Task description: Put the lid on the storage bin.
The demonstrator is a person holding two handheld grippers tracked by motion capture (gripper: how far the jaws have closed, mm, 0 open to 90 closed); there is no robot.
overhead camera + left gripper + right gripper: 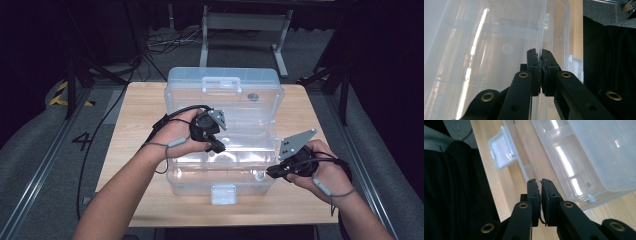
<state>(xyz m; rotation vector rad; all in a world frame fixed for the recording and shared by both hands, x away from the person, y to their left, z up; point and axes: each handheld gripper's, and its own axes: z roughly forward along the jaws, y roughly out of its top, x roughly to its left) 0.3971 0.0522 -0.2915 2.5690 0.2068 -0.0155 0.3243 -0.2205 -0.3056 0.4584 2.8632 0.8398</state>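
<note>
A: What is the left gripper (541, 56) doing?
B: Its jaws are pressed together on the thin clear wall of the plastic box (225, 150), near the middle of the tub. The wall edge runs straight up from between the tips in the left gripper view.

A: And the right gripper (540, 181)?
B: Jaws nearly together, only a sliver of gap, nothing between them. It hangs just off the box's front right corner, over the desk (135, 120), not touching the plastic.

A: How are the hands set?
B: The left hand (175, 135) reaches in from the near left, forearm angled across the desk, gripper pointing down and right into the open tub. The right hand (325, 170) sits near the desk's right edge, gripper pointing left toward the box.

A: Where is the box?
B: In the centre of the desk, lid (225, 87) standing open toward the far edge, latch (223, 194) hanging toward the near edge.

A: Counts?
B: Two grippers, two hands, one box, one lid, one front latch, one desk.
</note>
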